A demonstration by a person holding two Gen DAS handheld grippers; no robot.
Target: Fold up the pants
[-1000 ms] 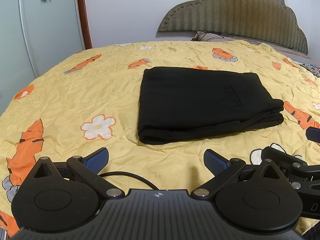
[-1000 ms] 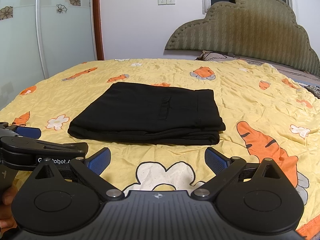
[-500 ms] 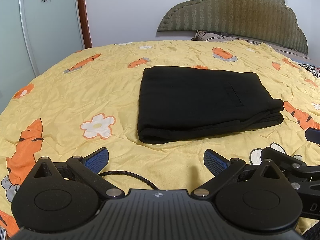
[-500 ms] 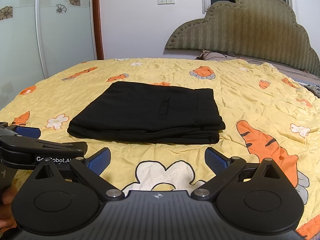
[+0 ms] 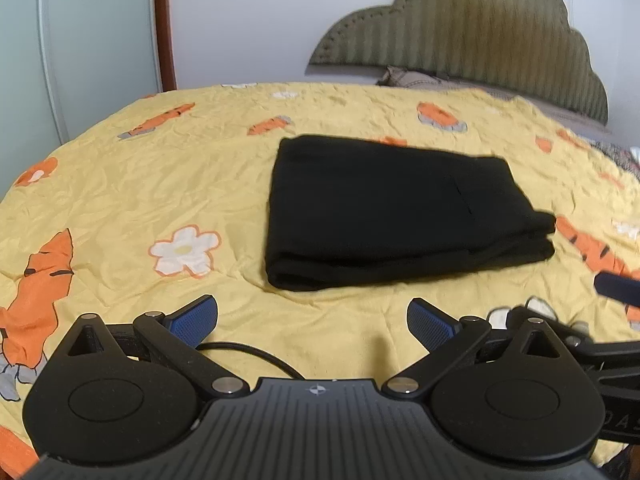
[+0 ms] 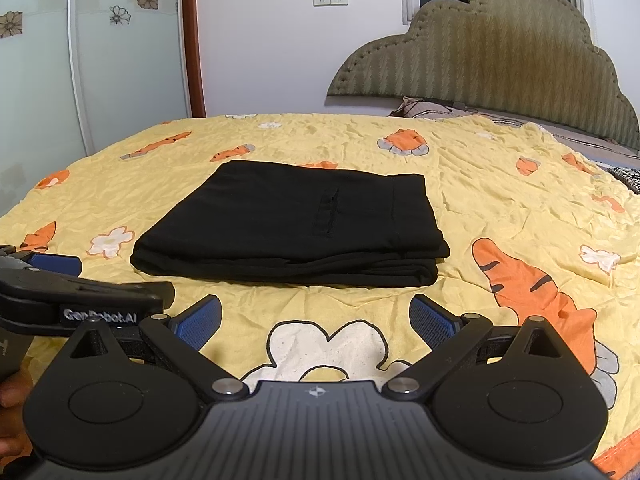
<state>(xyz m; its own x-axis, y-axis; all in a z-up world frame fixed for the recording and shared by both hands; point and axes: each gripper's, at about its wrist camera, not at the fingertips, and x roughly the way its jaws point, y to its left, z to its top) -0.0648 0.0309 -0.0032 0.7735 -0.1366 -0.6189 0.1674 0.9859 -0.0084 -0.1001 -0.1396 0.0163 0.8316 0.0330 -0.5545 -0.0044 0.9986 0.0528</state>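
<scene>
Black pants (image 5: 400, 212) lie folded into a flat rectangle in the middle of the bed; the right wrist view shows the pants (image 6: 296, 224) with stacked layers along the near edge. My left gripper (image 5: 312, 320) is open and empty, held back from the fold's near edge. My right gripper (image 6: 316, 320) is open too, with nothing between its blue pads, also short of the pants. The other gripper's body (image 6: 80, 304) pokes in at the left of the right wrist view.
The bed carries a yellow quilt (image 5: 120, 200) printed with orange tigers and white flowers. An olive padded headboard (image 6: 500, 60) and a pillow (image 5: 412, 78) stand at the far end. A glass wardrobe door (image 6: 80, 60) is at the left. A black cable (image 5: 256, 354) runs below my left gripper.
Both grippers have drifted slightly, so the pants sit a little lower in the views. The pants have not moved and both grippers stay open.
</scene>
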